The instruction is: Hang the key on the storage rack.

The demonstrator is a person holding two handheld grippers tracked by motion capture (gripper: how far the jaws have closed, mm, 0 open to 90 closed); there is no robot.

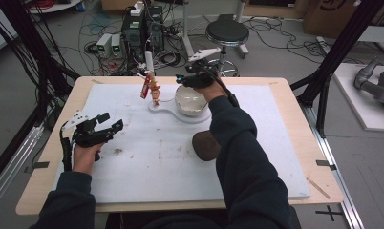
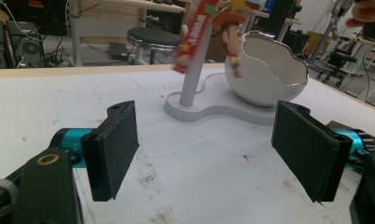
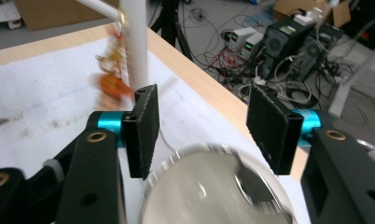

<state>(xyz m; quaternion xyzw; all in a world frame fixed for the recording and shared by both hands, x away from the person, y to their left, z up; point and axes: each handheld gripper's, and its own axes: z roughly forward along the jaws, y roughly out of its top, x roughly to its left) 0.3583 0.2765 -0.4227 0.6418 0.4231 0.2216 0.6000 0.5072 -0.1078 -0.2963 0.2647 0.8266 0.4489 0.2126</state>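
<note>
While the left gripper (image 1: 106, 125) rested near the worktop's (image 1: 276, 138) left edge, fingers (image 2: 114, 149) spread wide and empty, the right gripper (image 1: 190, 80) hung over the white bowl (image 1: 191, 101) (eggshell-shaped, on a white stand (image 1: 168, 109)), fingers (image 3: 146, 130) parted, gripping nothing. A small doll (image 1: 154, 88) dangled beside the stand's post.

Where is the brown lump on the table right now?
In the high view, the brown lump lies on the white mat, right of centre, just nearer the person than the white bowl, against the right sleeve.
</note>
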